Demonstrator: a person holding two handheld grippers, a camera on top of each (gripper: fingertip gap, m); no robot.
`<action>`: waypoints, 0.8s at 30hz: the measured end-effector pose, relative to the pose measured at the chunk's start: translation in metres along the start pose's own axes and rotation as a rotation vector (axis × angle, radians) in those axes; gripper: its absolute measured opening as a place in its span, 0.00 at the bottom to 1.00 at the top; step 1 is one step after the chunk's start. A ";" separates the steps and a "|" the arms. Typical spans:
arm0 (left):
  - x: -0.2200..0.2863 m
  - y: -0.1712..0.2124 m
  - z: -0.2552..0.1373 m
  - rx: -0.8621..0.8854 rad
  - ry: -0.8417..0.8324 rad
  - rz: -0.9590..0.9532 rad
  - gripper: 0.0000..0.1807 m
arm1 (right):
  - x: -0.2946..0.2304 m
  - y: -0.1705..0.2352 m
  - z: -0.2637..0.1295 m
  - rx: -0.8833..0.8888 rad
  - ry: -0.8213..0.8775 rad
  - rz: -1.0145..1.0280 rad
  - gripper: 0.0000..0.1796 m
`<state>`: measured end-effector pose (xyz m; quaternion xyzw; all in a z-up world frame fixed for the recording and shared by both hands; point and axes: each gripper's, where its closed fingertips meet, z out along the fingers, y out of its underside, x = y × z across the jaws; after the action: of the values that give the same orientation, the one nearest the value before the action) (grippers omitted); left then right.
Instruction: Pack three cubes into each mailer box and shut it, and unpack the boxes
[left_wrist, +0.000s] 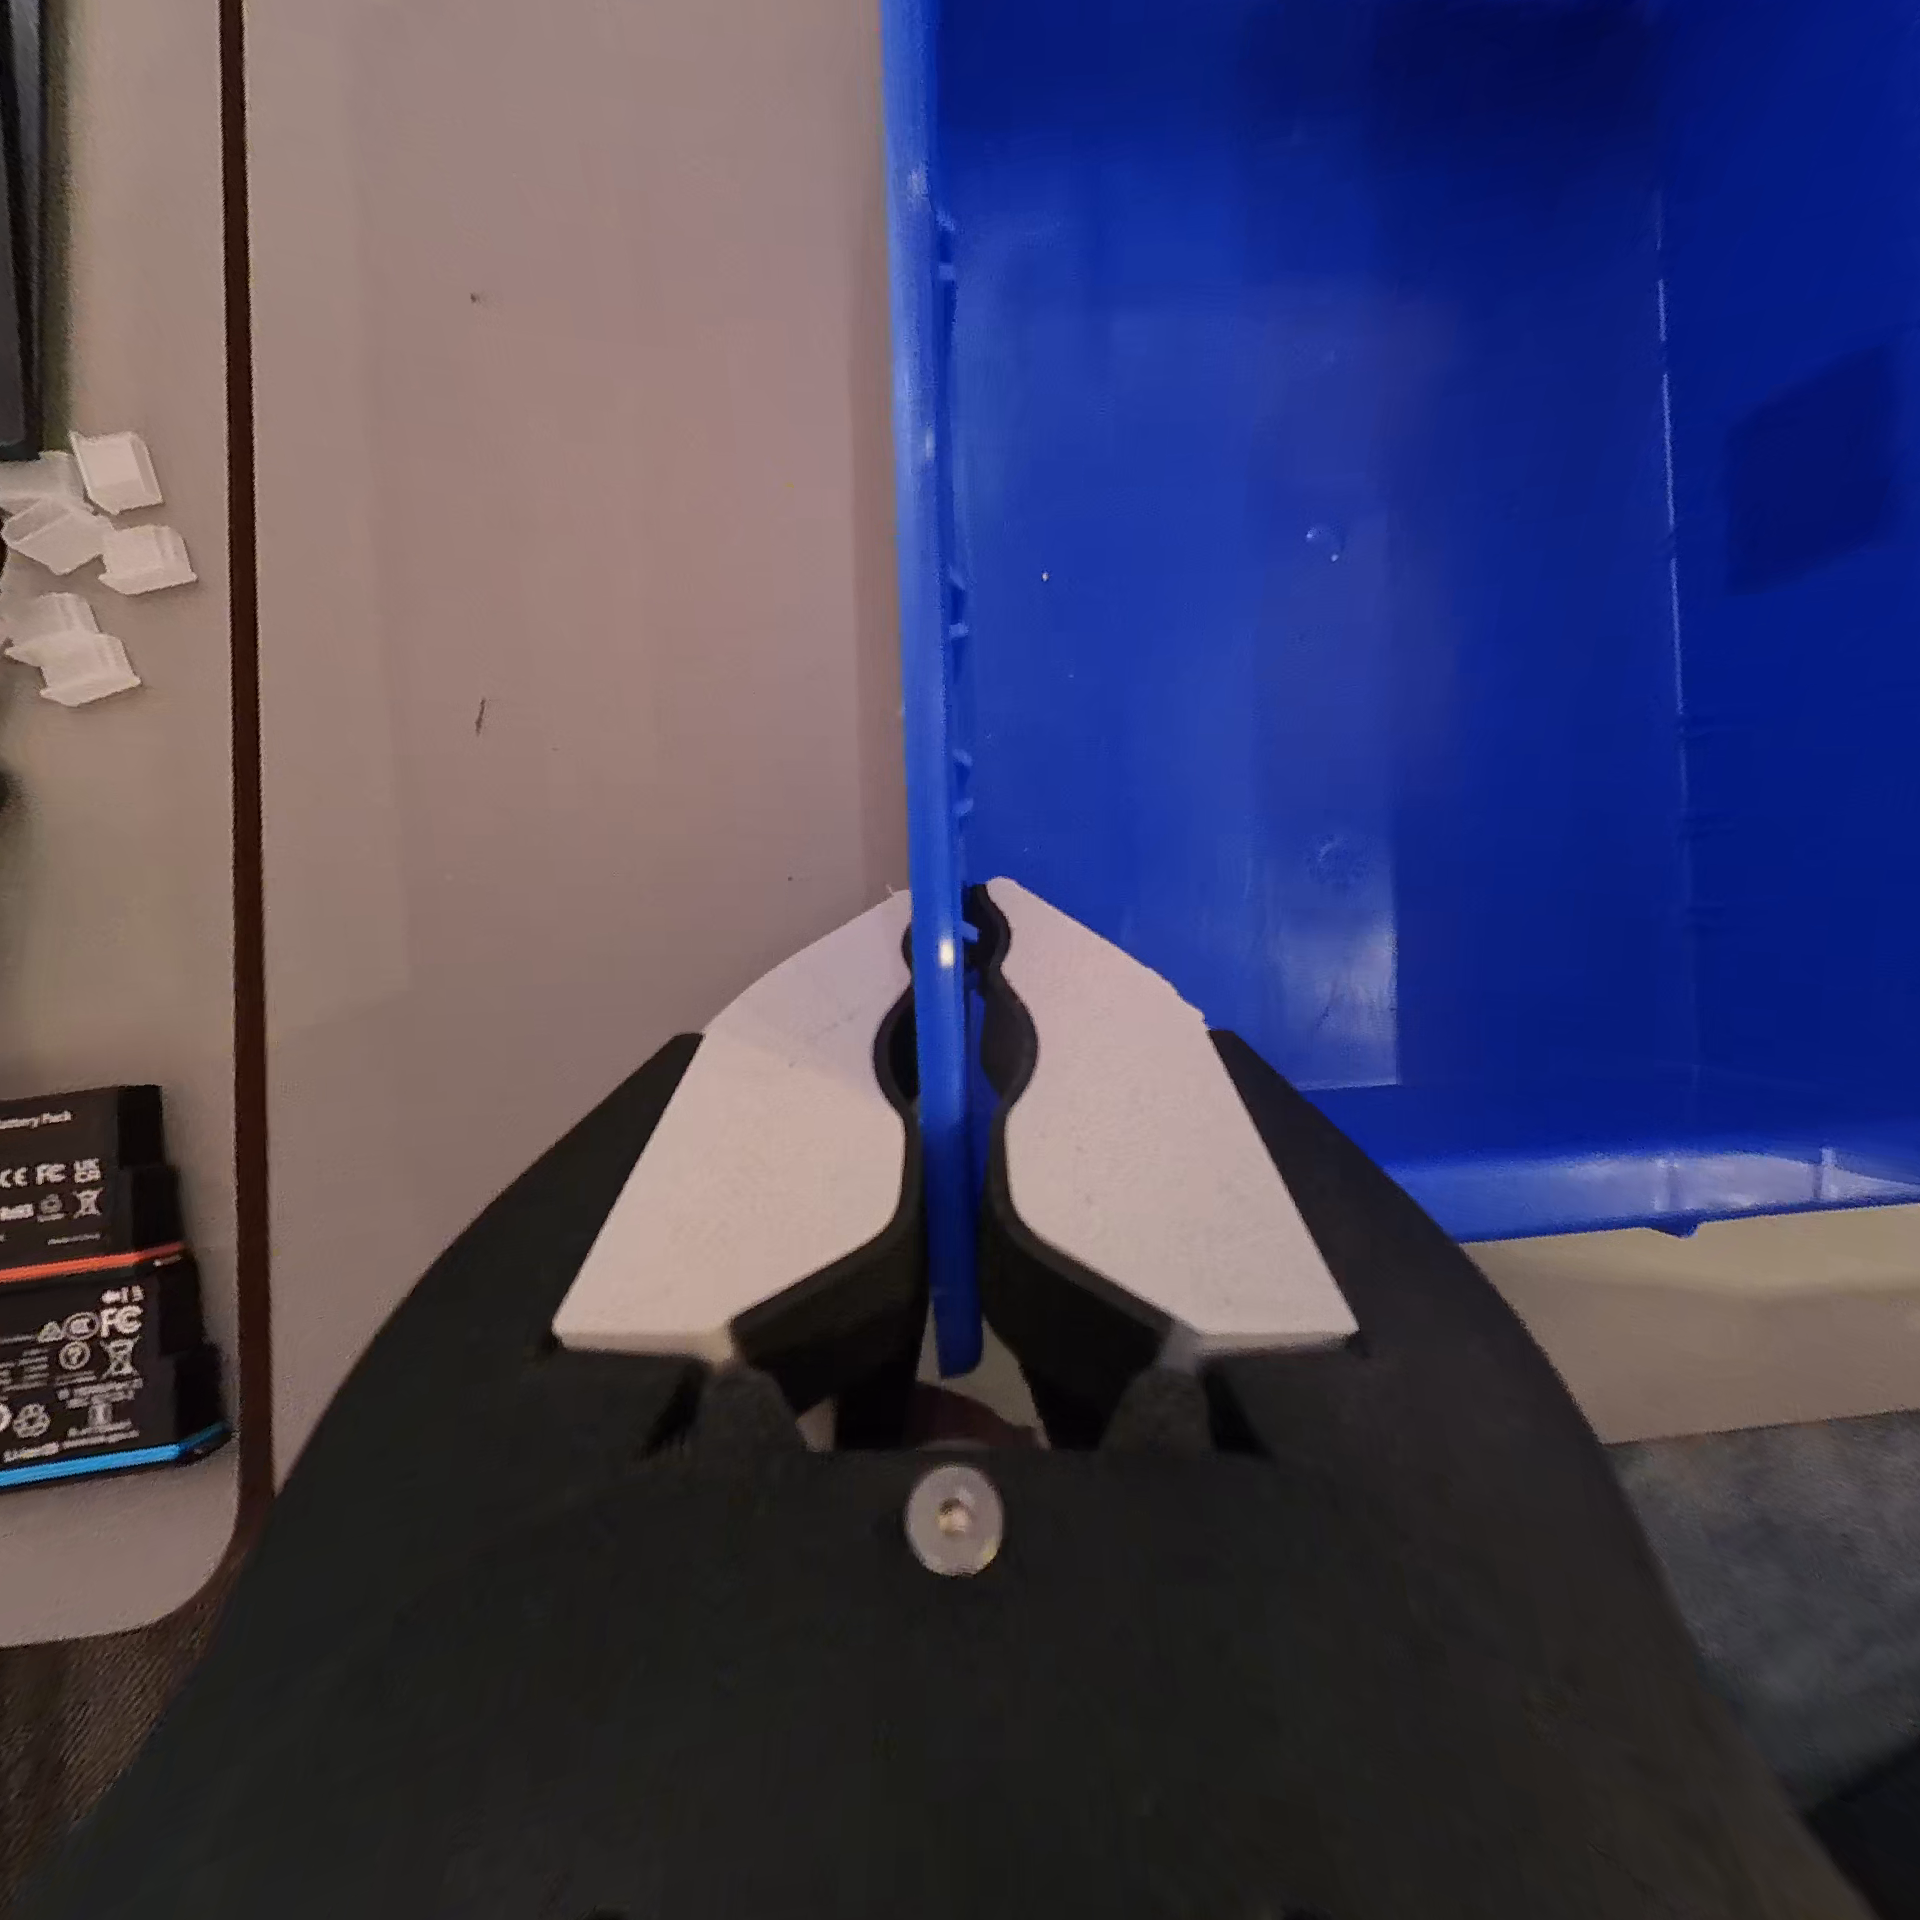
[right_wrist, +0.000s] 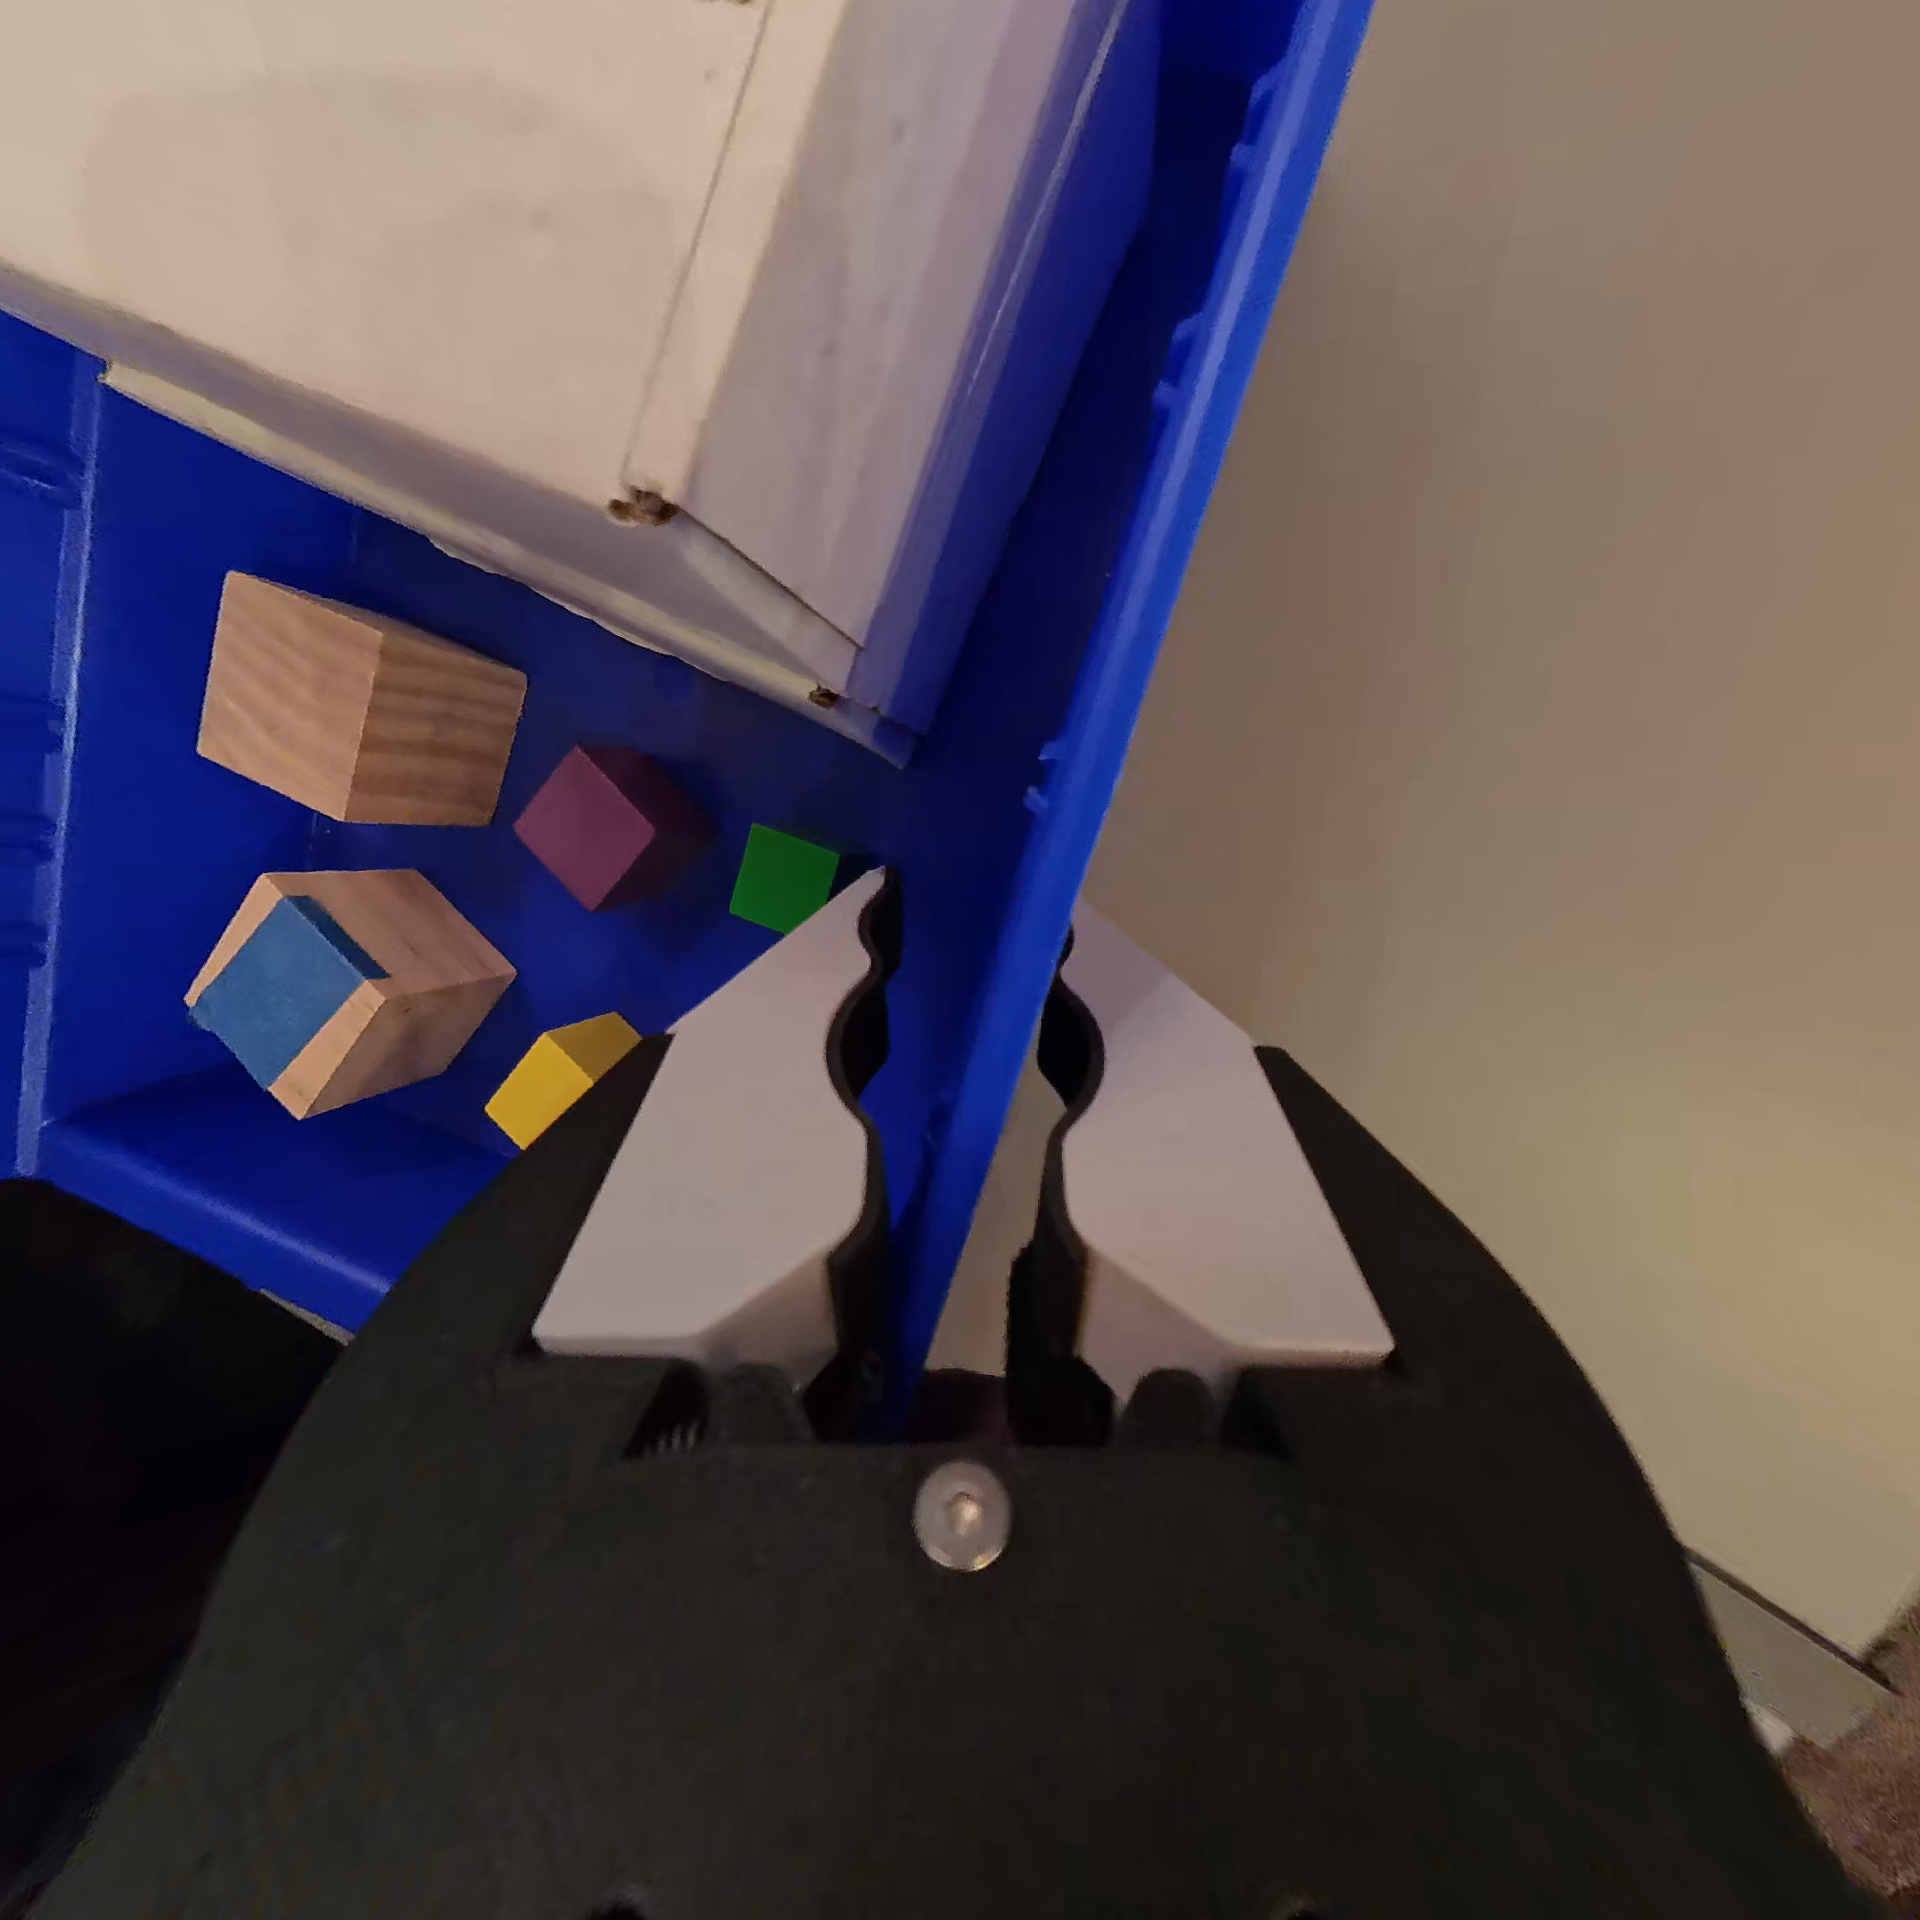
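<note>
Both grippers straddled the walls of a blue bin on a pale worktop.

The left gripper (left_wrist: 943, 904) pinched the blue bin (left_wrist: 1351, 623); the right gripper (right_wrist: 977, 914) was spread around its wall (right_wrist: 1049, 935). Cubes (right_wrist: 358, 701) and a white mailer box (right_wrist: 416, 229) lay inside, the worktop (left_wrist: 571, 520) dark-edged.

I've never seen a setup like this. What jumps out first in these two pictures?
A bright blue bin dominates both views, with each hand-held gripper straddling one of its side walls: the left hand-held gripper clamped on the rim, the right hand-held gripper looser. In the right view, small cubes lie scattered on its floor below a white mailer box.
</note>
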<state>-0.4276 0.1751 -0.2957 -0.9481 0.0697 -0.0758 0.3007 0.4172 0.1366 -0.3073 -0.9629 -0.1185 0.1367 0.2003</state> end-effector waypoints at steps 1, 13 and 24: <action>0.003 -0.001 -0.001 0.008 0.001 -0.001 0.02 | -0.007 -0.003 0.003 0.000 -0.004 0.001 0.12; 0.005 -0.011 -0.034 0.189 -0.004 -0.044 0.03 | -0.103 -0.054 0.048 0.077 -0.091 0.009 0.21; -0.004 -0.023 -0.091 0.401 0.067 -0.188 0.03 | -0.245 -0.109 0.096 0.178 -0.326 0.012 0.42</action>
<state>-0.4465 0.1436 -0.2091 -0.8687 -0.0256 -0.1473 0.4722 0.1397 0.1988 -0.2935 -0.9072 -0.1310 0.3020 0.2621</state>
